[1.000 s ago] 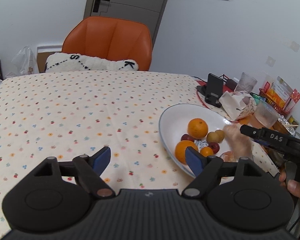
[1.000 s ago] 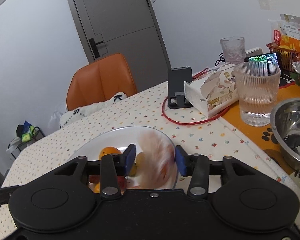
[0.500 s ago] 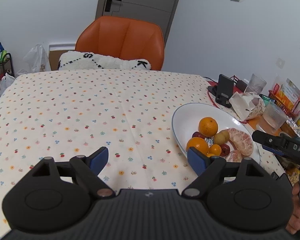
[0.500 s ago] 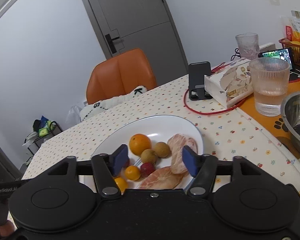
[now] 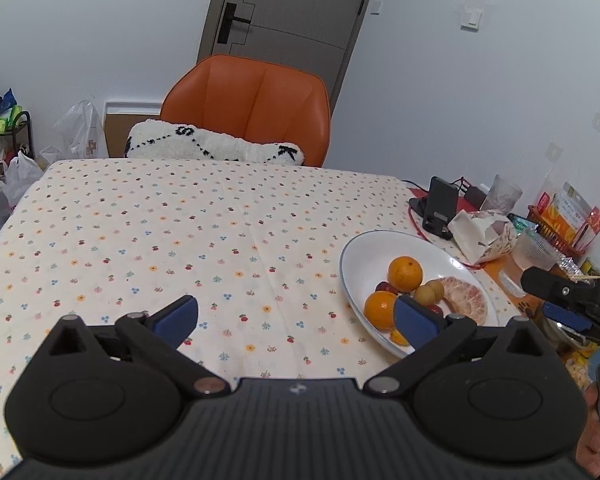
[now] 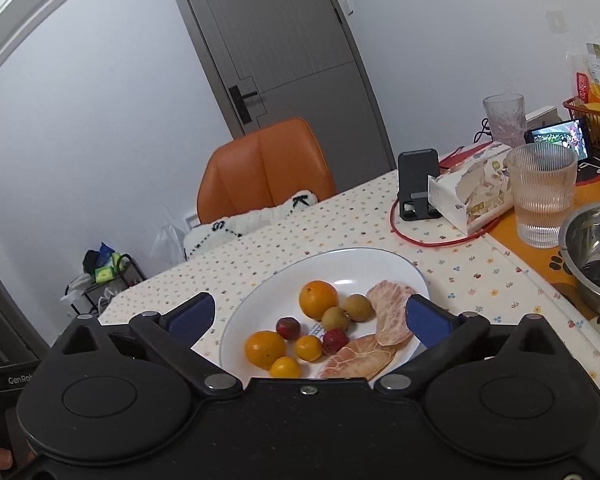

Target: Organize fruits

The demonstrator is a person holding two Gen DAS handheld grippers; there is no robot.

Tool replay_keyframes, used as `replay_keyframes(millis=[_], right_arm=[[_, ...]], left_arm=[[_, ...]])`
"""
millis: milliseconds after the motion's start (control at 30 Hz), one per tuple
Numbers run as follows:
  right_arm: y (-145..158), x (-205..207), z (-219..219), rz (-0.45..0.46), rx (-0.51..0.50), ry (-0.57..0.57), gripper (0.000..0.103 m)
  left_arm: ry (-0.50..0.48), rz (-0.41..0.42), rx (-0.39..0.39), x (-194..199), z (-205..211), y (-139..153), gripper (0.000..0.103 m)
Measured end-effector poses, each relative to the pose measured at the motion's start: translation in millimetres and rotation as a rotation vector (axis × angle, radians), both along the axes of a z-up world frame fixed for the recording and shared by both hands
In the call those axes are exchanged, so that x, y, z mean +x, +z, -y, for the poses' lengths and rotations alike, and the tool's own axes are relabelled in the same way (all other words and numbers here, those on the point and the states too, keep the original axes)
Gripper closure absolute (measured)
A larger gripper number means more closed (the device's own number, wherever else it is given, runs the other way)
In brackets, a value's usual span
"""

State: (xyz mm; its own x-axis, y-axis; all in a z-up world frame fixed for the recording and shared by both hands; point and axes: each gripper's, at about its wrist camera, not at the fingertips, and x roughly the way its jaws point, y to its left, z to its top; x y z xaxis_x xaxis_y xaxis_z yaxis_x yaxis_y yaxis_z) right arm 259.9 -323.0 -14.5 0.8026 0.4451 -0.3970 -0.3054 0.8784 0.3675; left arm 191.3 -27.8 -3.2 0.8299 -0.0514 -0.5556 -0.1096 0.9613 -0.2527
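Right wrist view: right hand-held gripper (image 6: 308, 314) is spread wide, nothing between the blue pads (image 6: 192, 312), hovering over the near edge of the white plate (image 6: 364, 260). All the fruit sits in the plate. Large orange (image 6: 318, 299) near the plate's centre. Two small brown fruits (image 6: 358, 307) just beside it at 3 o'clock, touching each other. Two peeled pomelo segments (image 6: 392, 312) along the plate's 4 o'clock side, one overlapping the other. Second orange (image 6: 265, 349) at 8 o'clock, with two small kumquat-like fruits (image 6: 308, 348) next to it. A dark red fruit (image 6: 288, 328) and a brighter red one (image 6: 334, 340) lie between the oranges and the pomelo.

Left wrist view: left hand-held gripper (image 5: 296, 318) also released, empty, above bare flowered cloth on the bench (image 5: 160, 240). Its right pad overlaps the plate's near rim in the picture; contact cannot be told. Plate is at 3 o'clock from it. The right hand-held gripper shows at the far right edge, beside the plate.

Beyond the plate at 1–2 o'clock in the right wrist view: phone stand (image 6: 418, 184), tissue box (image 6: 468, 196), red cable (image 6: 440, 240), ribbed glass of water (image 6: 544, 196), steel bowl (image 6: 592, 256) at the right edge. Orange chair (image 5: 248, 108) with a white cushion (image 5: 212, 146) at the bench's far side, 12 o'clock.
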Motion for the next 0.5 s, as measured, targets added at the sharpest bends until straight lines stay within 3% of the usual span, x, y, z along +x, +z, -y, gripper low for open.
replay_keyframes(millis=[500], right_arm=[[17, -41, 0, 0.032, -0.076, -0.005, 0.000]], left_arm=[[-0.025, 0.043, 0.022, -36, 9, 20, 0.000]])
